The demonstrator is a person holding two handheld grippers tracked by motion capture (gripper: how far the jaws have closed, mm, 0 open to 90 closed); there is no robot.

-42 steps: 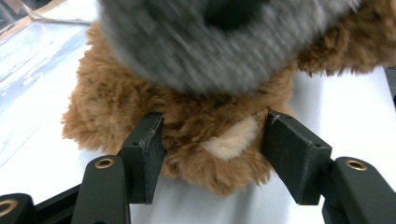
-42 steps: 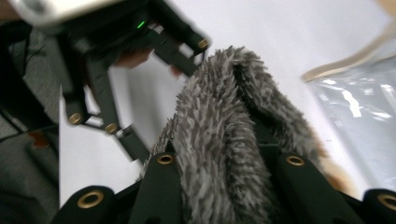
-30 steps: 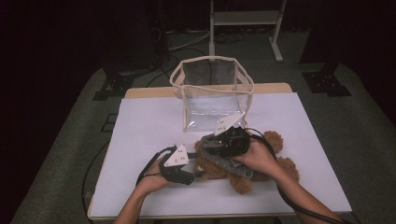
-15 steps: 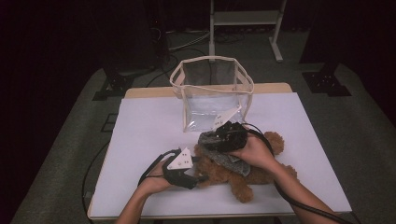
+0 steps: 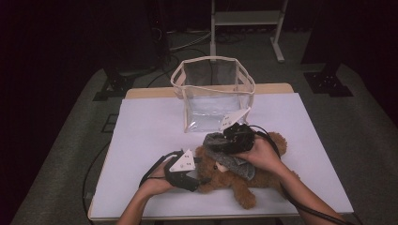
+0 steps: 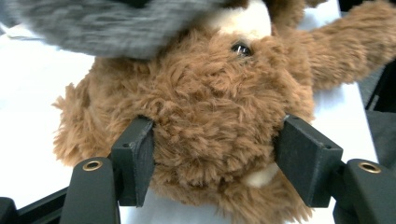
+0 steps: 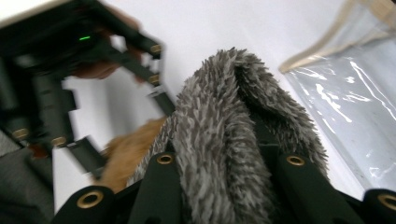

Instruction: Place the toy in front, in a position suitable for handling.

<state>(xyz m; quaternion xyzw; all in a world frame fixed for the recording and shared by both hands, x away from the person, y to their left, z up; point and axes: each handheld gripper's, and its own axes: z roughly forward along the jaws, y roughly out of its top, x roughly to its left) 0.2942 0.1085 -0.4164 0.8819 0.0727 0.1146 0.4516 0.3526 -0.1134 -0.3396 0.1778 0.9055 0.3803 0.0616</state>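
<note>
A brown teddy bear (image 5: 244, 180) lies on its side on the white table (image 5: 150, 126). In the left gripper view its head (image 6: 210, 107) sits between my left gripper's (image 6: 215, 168) jaws. The pads sink into the fur on both sides, and the jaws have just been opening a little. In the high view the left gripper (image 5: 199, 176) is at the bear's left end. My right gripper (image 5: 220, 140) is shut on a grey fuzzy cloth (image 5: 230, 161) held over the bear's upper body. That cloth (image 7: 224, 140) drapes over the right gripper's (image 7: 229, 154) jaws.
A clear plastic bag with beige trim (image 5: 213, 93) stands open-topped at the back middle of the table, just beyond the right gripper. Cables trail from both grippers to the table's front. A metal stand (image 5: 246, 18) is on the floor behind.
The bear and the grey cloth have shifted slightly between the grippers. Both hands stay almost where they were.
</note>
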